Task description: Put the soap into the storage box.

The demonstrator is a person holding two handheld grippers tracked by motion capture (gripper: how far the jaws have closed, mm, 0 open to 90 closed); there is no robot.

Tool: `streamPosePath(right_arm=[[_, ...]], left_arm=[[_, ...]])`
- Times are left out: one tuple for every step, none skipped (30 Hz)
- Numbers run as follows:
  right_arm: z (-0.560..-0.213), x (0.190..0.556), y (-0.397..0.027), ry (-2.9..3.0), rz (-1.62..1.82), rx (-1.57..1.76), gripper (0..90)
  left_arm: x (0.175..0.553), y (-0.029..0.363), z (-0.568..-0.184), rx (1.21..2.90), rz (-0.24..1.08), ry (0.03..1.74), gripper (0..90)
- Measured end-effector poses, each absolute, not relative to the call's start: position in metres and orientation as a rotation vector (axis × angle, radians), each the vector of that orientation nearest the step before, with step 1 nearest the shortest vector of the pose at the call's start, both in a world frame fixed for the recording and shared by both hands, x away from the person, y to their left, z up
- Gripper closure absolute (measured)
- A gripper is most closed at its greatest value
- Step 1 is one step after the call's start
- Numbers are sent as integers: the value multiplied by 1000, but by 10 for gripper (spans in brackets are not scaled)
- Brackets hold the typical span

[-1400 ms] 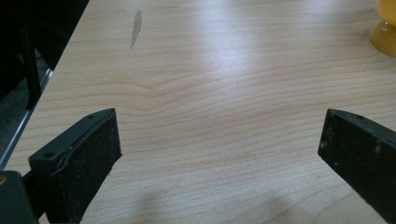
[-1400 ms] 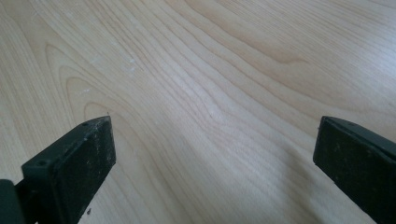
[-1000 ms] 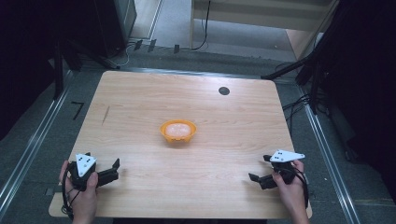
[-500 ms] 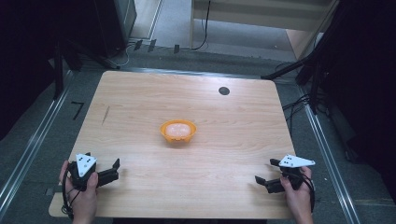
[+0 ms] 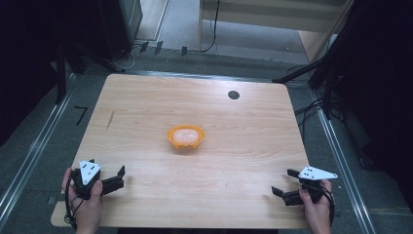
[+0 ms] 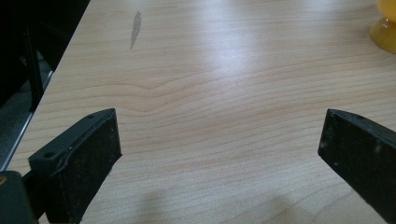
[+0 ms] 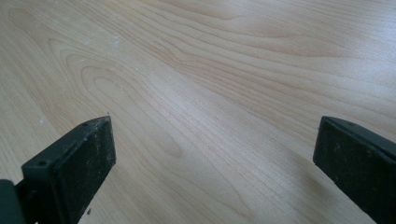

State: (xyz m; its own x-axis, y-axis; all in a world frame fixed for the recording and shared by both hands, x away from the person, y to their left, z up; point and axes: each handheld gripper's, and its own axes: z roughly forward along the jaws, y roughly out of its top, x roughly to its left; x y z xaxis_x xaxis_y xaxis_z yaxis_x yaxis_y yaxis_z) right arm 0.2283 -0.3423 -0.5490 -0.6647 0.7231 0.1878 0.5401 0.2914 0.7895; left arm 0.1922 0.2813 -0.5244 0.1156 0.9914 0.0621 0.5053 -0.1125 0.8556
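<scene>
An orange bowl [image 5: 185, 137] with pale contents sits at the middle of the wooden table [image 5: 146, 112]. My left gripper [image 5: 120, 177] rests near the front left corner, held by a hand, its jaws wide apart over bare wood [image 6: 219, 140]. The bowl's yellow-orange edge [image 6: 384, 28] peeks in at the top right of the left gripper view. My right gripper [image 5: 284, 183] sits near the front right corner, also held by a hand, jaws spread with nothing between them [image 7: 215, 154].
A small black round disc [image 5: 234, 94] lies near the table's far edge. A dark streak [image 5: 110, 120] marks the left side of the tabletop. Metal rails, cables and dark stands surround the table on the floor.
The right gripper has drawn back toward the front right corner of the table. The left gripper and the bowl have stayed put.
</scene>
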Motion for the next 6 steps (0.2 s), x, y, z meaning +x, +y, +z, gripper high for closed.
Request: streamPosePath(right_arm=[[-549, 228, -343, 2350, 1315, 1168, 0], [-549, 227, -343, 2344, 1320, 1173, 0], [-549, 227, -344, 2340, 1321, 1176, 0], [-549, 226, -344, 2338, 1324, 1175, 0], [-549, 226, -345, 2334, 1330, 1174, 0], [-549, 226, -345, 2332, 1334, 1171, 0]], left_arm=[[192, 281, -525, 1709, 902, 1469, 0], [192, 281, -525, 1710, 903, 1468, 0], [192, 281, -525, 1711, 902, 1469, 0], [193, 281, -525, 1711, 902, 1469, 0], [193, 281, -525, 1711, 901, 1470, 0], [192, 281, -525, 1712, 902, 1467, 0]])
